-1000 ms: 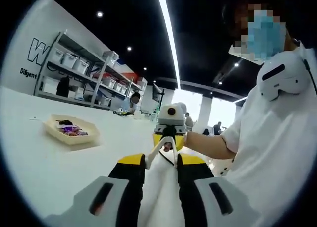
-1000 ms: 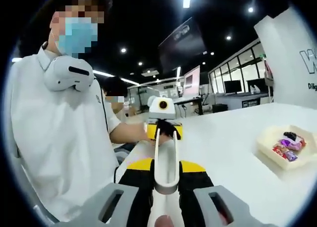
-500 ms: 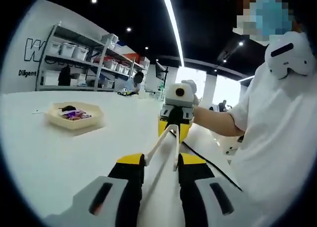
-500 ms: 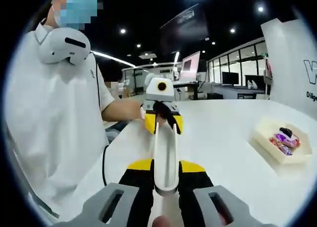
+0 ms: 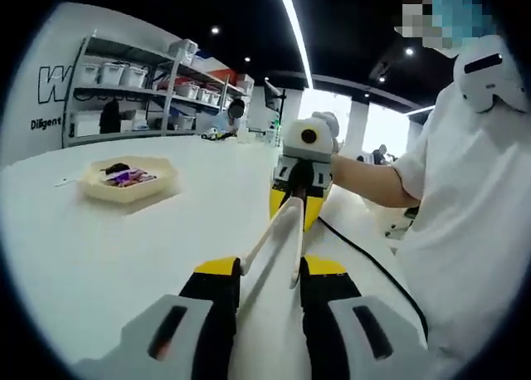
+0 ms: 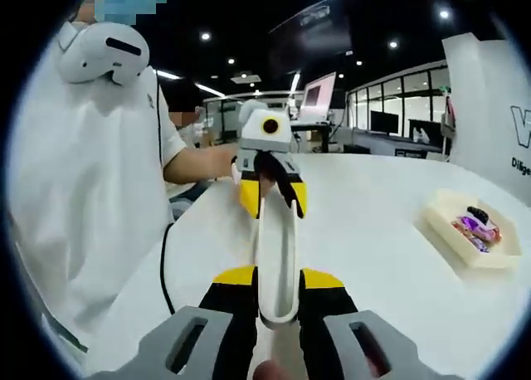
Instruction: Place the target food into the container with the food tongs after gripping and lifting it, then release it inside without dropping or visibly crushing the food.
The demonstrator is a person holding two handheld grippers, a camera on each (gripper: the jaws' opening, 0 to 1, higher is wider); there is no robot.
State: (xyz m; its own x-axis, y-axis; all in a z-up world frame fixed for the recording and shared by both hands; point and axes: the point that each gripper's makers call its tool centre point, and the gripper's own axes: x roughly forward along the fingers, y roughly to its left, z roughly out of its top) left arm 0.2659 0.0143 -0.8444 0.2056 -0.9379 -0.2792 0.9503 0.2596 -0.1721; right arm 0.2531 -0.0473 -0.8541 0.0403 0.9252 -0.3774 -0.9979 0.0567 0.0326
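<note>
both grippers clamp one pair of white plastic food tongs (image 6: 277, 255) from opposite ends, fingers narrowed on it, held lengthwise between them above the white counter (image 5: 99, 247). the beige hexagonal tray of wrapped sweets (image 5: 130, 179) lies well apart, toward the left gripper's (image 5: 267, 285) left and the right gripper's (image 6: 278, 293) right.

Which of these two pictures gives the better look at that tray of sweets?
The left gripper view: the tray sits nearer the middle, with its whole rim and the wrapped sweets plain. The right gripper view has the tray squeezed toward the right edge, more distorted, with the sweets still visible.
</note>
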